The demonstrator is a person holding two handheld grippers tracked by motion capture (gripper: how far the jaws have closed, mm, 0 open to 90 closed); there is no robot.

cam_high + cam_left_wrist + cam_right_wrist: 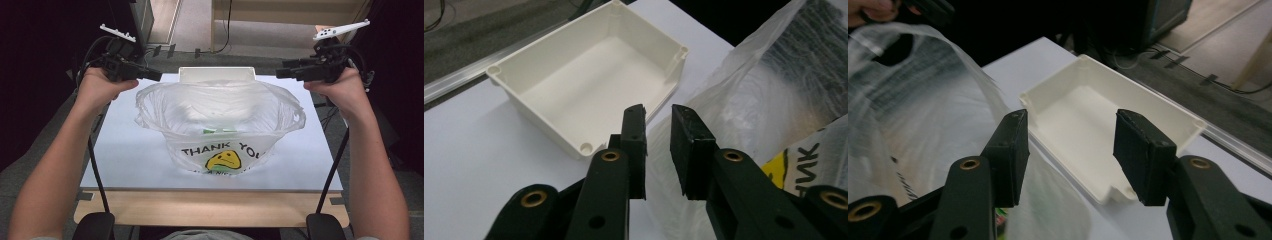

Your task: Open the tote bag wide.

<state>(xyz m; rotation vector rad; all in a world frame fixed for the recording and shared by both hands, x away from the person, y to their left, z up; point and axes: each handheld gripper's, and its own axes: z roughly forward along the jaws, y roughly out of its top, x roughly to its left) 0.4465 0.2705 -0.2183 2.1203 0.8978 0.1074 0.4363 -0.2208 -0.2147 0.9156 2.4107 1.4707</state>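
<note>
With both the left hand-held gripper point(150, 75) and the right hand-held gripper point(286, 73) parted and clasping nothing, the limp plastic bag point(220, 125) at the bench's point(125, 155) middle, before the empty white box point(589, 85) at its far edge, may slump shut.

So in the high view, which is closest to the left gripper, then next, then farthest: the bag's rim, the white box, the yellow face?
1. Clear plastic bag's rim, beside the left gripper.
2. White plastic box, behind the bag.
3. Yellow face print, low on the bag's front.
</note>
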